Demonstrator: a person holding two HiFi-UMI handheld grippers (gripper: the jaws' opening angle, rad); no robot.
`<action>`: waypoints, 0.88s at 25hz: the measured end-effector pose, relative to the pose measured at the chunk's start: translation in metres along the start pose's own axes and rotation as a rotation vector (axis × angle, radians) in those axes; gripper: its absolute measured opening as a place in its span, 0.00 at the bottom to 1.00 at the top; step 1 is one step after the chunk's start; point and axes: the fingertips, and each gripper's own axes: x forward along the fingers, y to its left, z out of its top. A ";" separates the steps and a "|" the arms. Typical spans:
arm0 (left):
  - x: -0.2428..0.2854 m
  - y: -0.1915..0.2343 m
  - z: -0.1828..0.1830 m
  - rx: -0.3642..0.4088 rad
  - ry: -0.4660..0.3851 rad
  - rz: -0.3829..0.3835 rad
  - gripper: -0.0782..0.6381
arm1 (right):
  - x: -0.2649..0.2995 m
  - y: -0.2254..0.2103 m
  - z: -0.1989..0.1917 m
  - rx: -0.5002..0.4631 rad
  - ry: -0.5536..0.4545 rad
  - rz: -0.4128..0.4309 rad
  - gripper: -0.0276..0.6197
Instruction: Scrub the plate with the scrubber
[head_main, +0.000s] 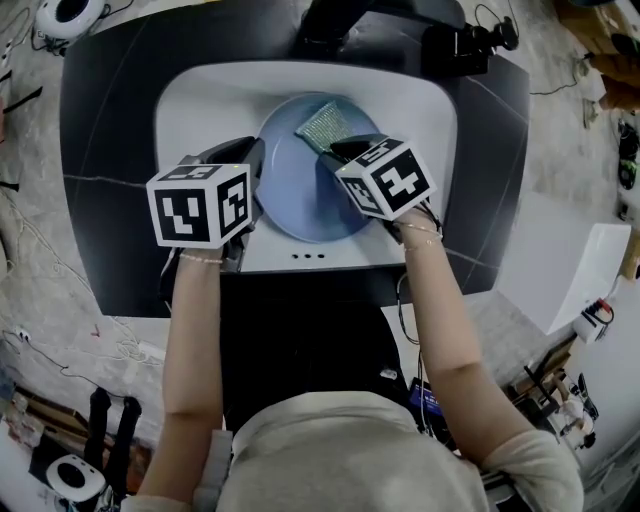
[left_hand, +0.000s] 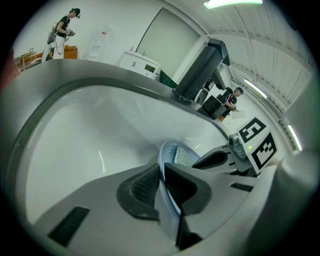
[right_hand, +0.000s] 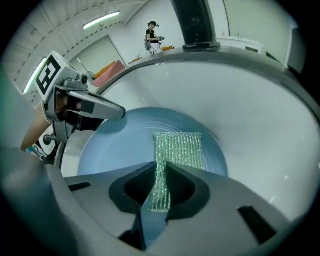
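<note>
- A white sink (head_main: 200, 100) is set into a dark worktop (head_main: 100, 150). A dark faucet (right_hand: 195, 22) rises at the sink's far rim.
- Inside the sink basin is a round pale-blue plate (head_main: 290, 190). It fills most of the basin floor. Whether it lies flat or is tipped slightly cannot be told.
- A green, glittery mesh scrubber (head_main: 322, 124) lies on the plate, on the half nearer the faucet. Most of its rectangle lies flat against the blue face.
- The left claw (head_main: 255, 165) is at the plate's left edge. In the left gripper view the left claw (left_hand: 161, 187) is pressed onto the plate (left_hand: 167, 150), with the thin rim running up between the two dark pads. One pad sits on each face of the rim.
- The right claw (head_main: 335, 150) reaches in from the right, over the plate. In the right gripper view the right claw (right_hand: 160, 187) is pinched onto the near end of the scrubber (right_hand: 177, 147). That end stands folded up between the pads, while the rest spreads over the plate (right_hand: 120, 145).
- The two claws are near each other across the plate, not touching.
</note>
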 end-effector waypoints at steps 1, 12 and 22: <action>0.000 0.000 0.000 0.004 0.002 -0.001 0.17 | -0.001 -0.002 -0.003 0.013 0.007 -0.004 0.16; 0.001 -0.002 0.000 0.028 0.013 0.005 0.17 | -0.011 0.013 -0.034 0.039 0.063 0.038 0.16; 0.000 -0.004 0.003 0.024 0.001 0.003 0.17 | -0.019 0.053 -0.051 -0.023 0.141 0.122 0.16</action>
